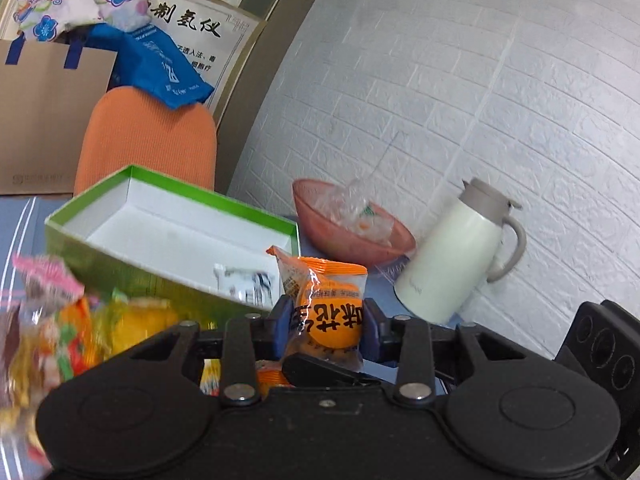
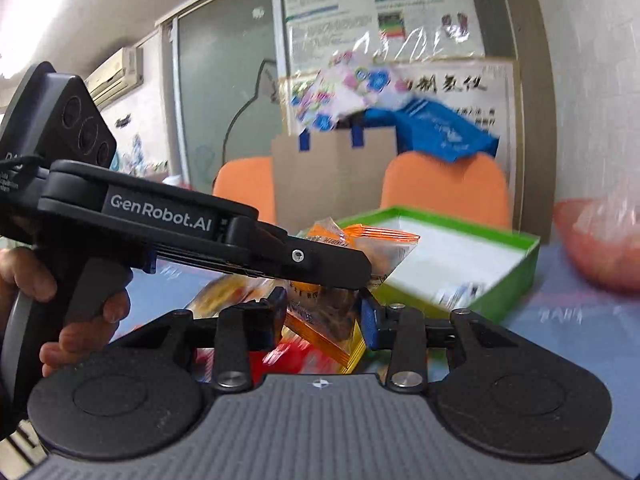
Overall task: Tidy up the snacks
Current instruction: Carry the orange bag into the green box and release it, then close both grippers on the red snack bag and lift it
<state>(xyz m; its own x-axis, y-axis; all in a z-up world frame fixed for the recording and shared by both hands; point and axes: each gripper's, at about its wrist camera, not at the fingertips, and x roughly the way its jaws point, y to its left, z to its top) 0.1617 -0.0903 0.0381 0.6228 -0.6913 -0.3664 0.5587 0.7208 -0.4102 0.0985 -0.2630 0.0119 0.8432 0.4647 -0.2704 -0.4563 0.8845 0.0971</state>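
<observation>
With an orange packet (image 1: 328,312) pinched in the left gripper (image 1: 326,326) at lower centre and another packet (image 2: 324,320) pinched in the right gripper (image 2: 324,316), both are best released low inside the green box (image 1: 256,210) above, not dropped

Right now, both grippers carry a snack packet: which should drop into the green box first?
Left, probably. The left gripper holds its orange packet right at the green box wall. The right gripper sits behind it, its path crossed by the left.

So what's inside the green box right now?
The green box holds one small white packet with dark print near its front corner; the white floor is otherwise bare where visible. The near wall hides the front strip.
</observation>
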